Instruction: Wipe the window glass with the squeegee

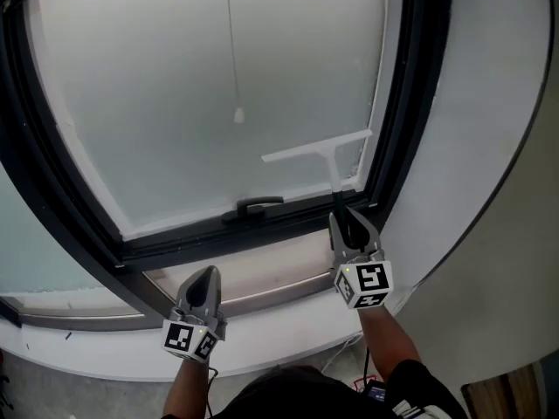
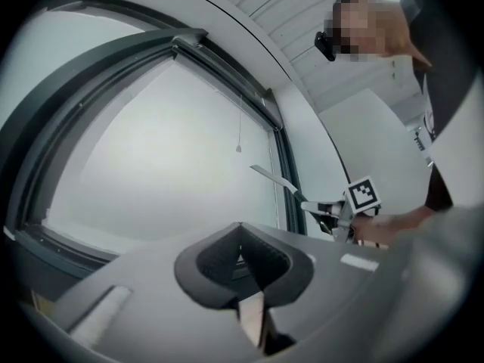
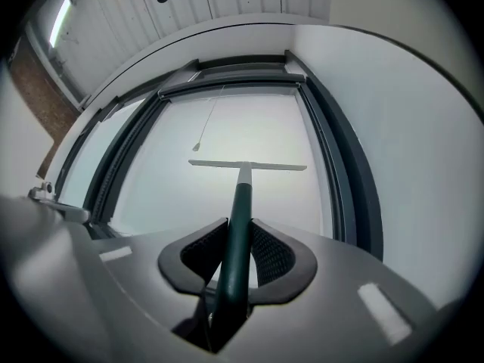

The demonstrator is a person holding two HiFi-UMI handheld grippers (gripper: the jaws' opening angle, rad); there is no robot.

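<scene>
At the far left the left gripper (image 1: 206,279) hangs low in front of the sill (image 1: 262,279), its jaws pressed together with nothing between them, well apart from the work. Above it the window glass (image 1: 175,103) fills the dark frame (image 1: 113,234). The pane looks pale and hazy, smooth and flat, and it should let a blade glide. It is still glass, so I would use firm, even pressure and no jabbing. A thin cord with a small pull (image 1: 238,116) hangs down the middle of the pane, and a dark latch handle (image 1: 253,206) sits on the bottom rail. Both look like things a wide stroke could catch on.

Further right, the squeegee (image 1: 319,151) has its pale crossbar at the lower right part of the pane, slightly tilted, one end close to the right side of the frame. It looks light and stiff, a slim T of plastic. Its dark round handle is the sensible place to hold, though a smooth round shaft may turn in the grip. The right gripper (image 1: 351,225) is clamped on that handle, well below the bar. To its right a plain pale wall (image 1: 489,147) runs alongside the window.
</scene>
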